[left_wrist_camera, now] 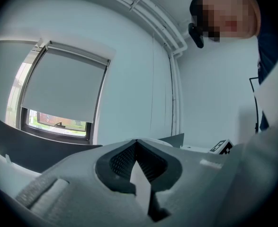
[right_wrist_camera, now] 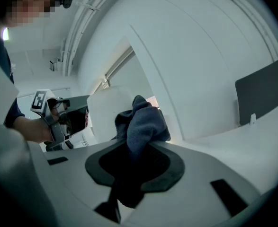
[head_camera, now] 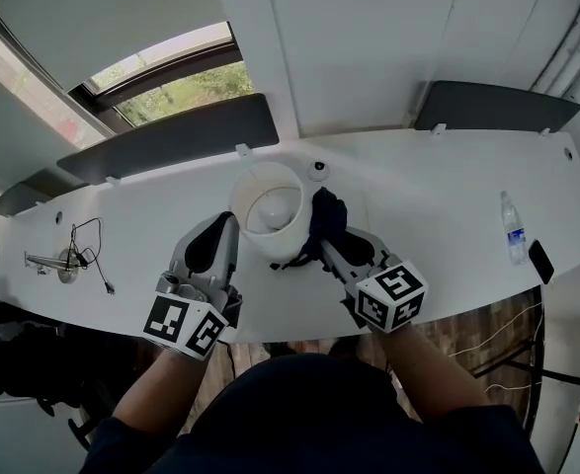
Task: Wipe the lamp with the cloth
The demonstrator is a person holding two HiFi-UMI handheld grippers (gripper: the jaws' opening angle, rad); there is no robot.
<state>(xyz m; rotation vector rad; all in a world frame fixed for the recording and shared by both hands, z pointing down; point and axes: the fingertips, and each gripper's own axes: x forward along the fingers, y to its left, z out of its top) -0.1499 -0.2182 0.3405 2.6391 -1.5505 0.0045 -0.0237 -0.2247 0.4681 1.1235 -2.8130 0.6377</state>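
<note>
The white lamp (head_camera: 268, 210) stands mid-desk, its round shade open upward. My left gripper (head_camera: 232, 225) is at the shade's left side, shut on its thin white wall, which shows as a white sliver between the ribbed pads (left_wrist_camera: 122, 160) in the left gripper view. My right gripper (head_camera: 327, 241) is shut on a dark blue cloth (head_camera: 326, 213), and the bunched cloth (right_wrist_camera: 141, 122) rests against the shade's right side (right_wrist_camera: 105, 112). The left gripper (right_wrist_camera: 49, 115) also shows beyond the shade in the right gripper view.
On the white desk (head_camera: 438, 205) a water bottle (head_camera: 513, 229) and a black phone (head_camera: 540, 261) lie at the right end. A small metal stand with a black cable (head_camera: 72, 261) sits at the left. Dark panels (head_camera: 171, 136) line the desk's back edge under a window.
</note>
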